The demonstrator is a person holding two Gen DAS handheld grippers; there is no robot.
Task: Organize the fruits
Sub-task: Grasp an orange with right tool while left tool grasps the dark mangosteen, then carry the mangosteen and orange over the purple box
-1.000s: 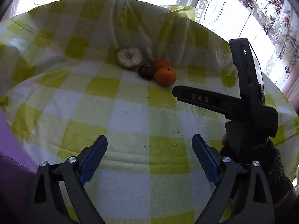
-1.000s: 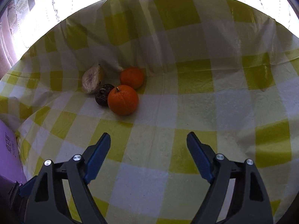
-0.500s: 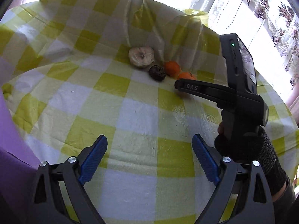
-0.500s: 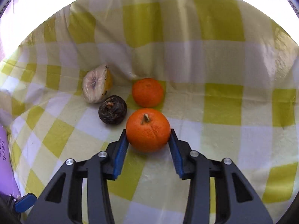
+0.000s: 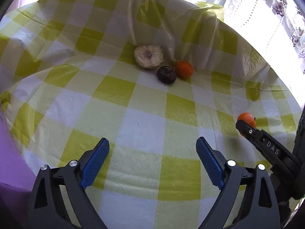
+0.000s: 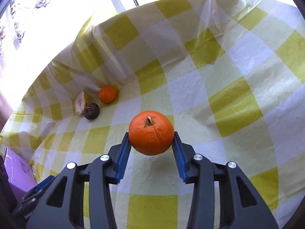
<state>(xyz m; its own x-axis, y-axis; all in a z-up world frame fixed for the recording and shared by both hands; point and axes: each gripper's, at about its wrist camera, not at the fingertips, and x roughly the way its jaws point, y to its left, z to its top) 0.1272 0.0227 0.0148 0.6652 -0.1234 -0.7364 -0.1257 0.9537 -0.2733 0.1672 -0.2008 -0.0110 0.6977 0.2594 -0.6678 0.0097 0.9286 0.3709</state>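
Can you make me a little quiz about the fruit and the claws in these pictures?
1. True or false: the right claw is squeezing an orange.
2. How many fruits sit grouped by the tablecloth's back fold? A) two B) three C) five
3. Fill in: the left claw is ____ and holds nothing.

Key:
1. True; its pads press both sides.
2. B: a small orange, a dark round fruit and a pale wrapped fruit.
3. open

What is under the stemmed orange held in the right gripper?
Only yellow-and-white checked tablecloth with the fruit's soft shadow; the stemmed orange hangs above it between the right gripper's blue pads. Its underside and the cloth directly behind it are hidden.
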